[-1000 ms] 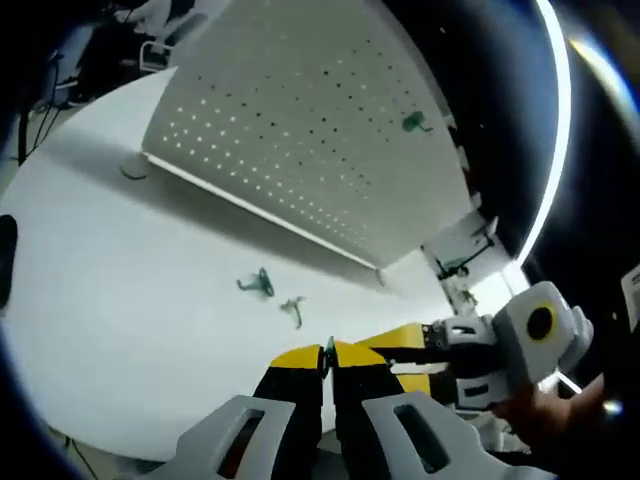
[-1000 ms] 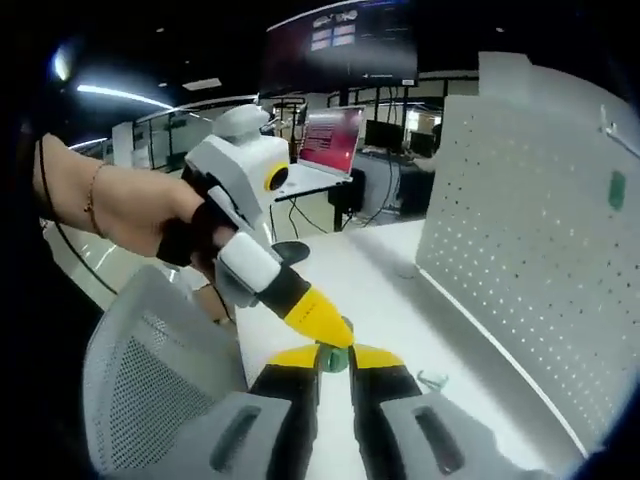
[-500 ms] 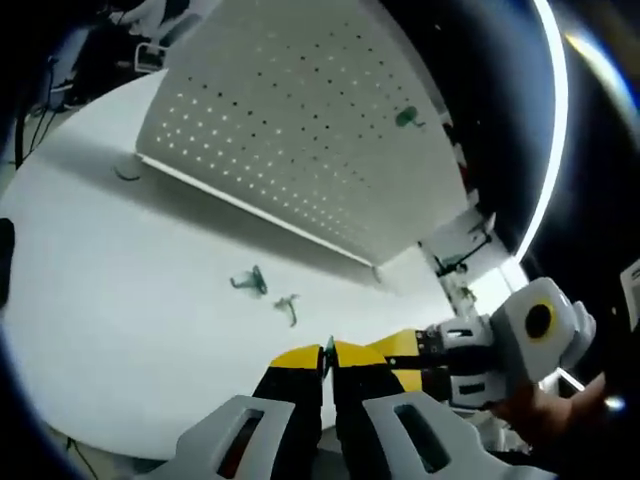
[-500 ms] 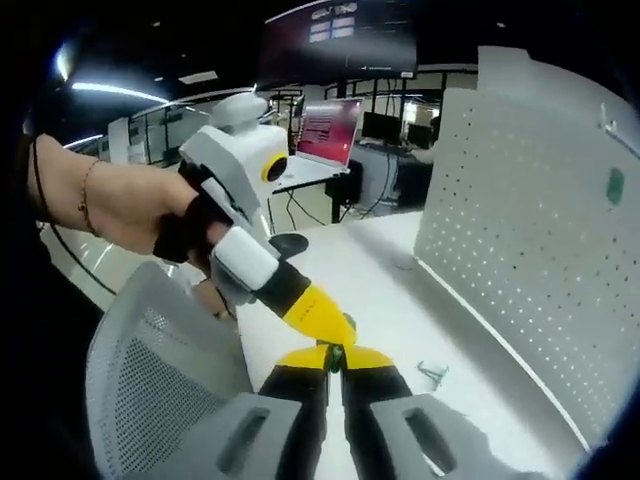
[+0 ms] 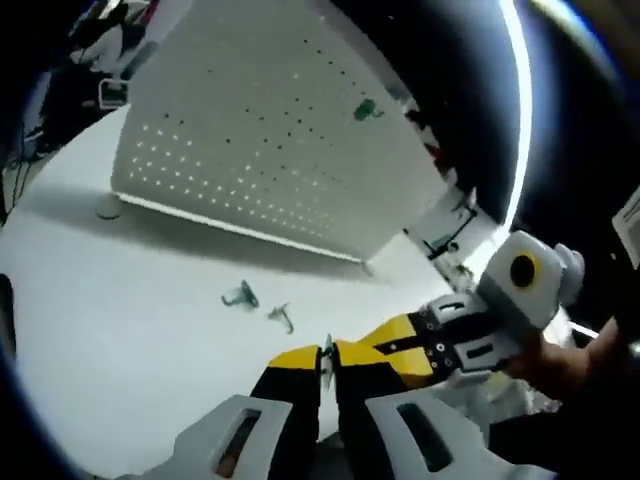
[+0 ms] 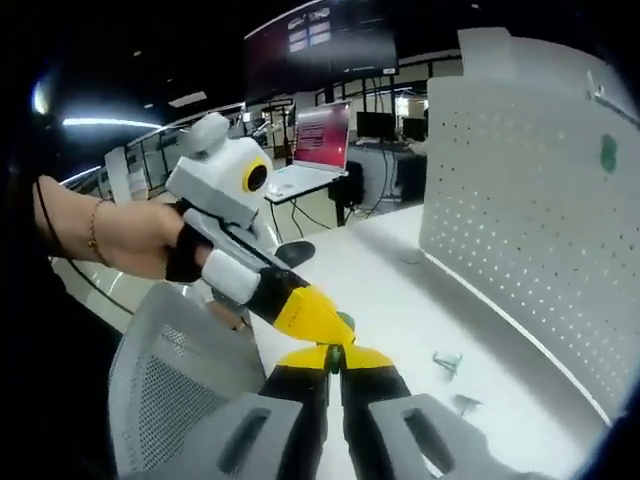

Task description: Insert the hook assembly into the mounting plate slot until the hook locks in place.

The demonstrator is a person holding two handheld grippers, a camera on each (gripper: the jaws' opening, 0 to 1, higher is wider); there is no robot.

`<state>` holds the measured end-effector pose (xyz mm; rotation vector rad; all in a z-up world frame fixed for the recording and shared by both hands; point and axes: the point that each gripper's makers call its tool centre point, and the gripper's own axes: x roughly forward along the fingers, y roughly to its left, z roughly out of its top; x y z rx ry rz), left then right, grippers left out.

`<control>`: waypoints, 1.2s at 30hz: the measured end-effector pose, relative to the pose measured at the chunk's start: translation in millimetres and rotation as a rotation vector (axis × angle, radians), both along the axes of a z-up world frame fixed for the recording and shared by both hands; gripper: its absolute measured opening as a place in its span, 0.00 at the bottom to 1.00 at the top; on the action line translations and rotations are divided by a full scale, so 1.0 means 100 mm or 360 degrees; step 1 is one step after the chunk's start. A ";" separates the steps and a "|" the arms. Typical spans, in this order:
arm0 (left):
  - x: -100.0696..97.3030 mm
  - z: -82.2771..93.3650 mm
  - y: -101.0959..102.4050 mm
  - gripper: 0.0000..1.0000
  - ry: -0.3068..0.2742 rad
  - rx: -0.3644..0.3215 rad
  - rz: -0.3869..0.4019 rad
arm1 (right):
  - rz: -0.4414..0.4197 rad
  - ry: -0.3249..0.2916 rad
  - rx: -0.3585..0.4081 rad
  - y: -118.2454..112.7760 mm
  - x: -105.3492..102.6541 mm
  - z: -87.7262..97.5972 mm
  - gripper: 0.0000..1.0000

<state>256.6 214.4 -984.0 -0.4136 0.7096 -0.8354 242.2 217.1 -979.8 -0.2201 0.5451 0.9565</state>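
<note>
1. Green hook piece (image 5: 327,352) sits pinched between the closed jaws of the left gripper (image 5: 328,360); the right gripper (image 6: 334,362) clamps on it too.
2. White pegboard (image 5: 270,140) stands at 12 o'clock, one green hook (image 5: 366,109) mounted at 1.
3. Two loose hooks (image 5: 241,296) lie on the table (image 5: 110,330) at 10 o'clock.

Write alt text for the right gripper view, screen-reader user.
The right gripper, jaws shut on a small green hook piece, meets the yellow tip of the left gripper, held by a hand. Beyond, two loose hooks lie on the white table before an upright white pegboard.
</note>
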 end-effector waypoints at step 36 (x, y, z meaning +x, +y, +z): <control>-0.26 0.05 -0.11 1.00 -0.0465 0.0100 -0.0114 | -0.0429 -0.0054 0.0444 -0.16 0.19 0.29 0.00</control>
